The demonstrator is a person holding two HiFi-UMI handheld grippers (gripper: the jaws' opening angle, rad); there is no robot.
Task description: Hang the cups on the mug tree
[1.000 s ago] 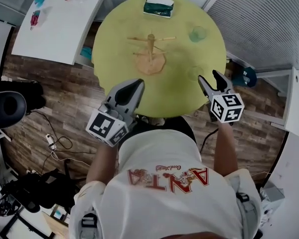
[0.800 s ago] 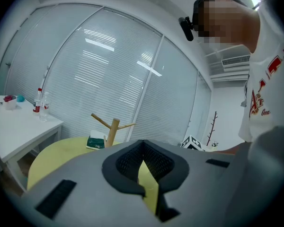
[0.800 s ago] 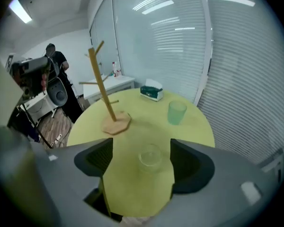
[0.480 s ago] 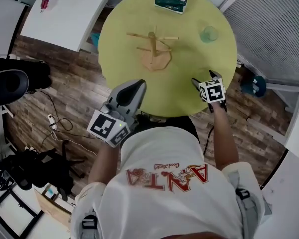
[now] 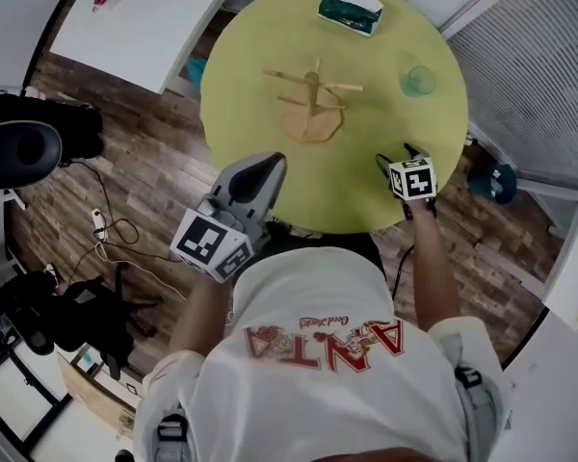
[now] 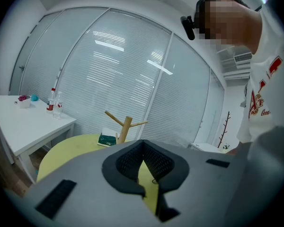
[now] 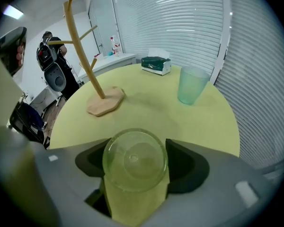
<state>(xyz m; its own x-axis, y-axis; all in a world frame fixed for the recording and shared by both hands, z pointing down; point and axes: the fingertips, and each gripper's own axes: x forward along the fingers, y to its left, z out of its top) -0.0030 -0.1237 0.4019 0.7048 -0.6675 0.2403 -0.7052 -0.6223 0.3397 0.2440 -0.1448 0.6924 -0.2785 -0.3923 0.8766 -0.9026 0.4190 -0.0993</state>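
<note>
While the head view looks steeply down, it shows the round yellow-green table (image 5: 366,123) with the wooden mug tree (image 5: 314,89) near its middle. No cup is seen on its pegs. A tissue box (image 5: 350,8) lies at the far rim. A green cup (image 5: 417,81) stands toward the right rim, well apart from the tree. The right gripper (image 5: 397,157) points down at the table close to the near edge. The left gripper (image 5: 268,162) is at the near-left edge.

In the left gripper view the jaws meet at their tips and nothing is between them, so this gripper is closed and empty.

In the right gripper view a clear cup (image 7: 135,162) stands on the table between the jaws. They are spread wide and have just been closing. The pads are just beside the cup wall on both sides, but I see no firm press, so I judge that the cup is not gripped yet.

Several things could go wrong from here. If one pad meets the wall first, the cup may slide or tip toward the near edge. The wall looks smooth and no handle shows, so a weak squeeze may let it slip during the lift. At the tree, a bump on a thin peg may knock the stand over.
</note>
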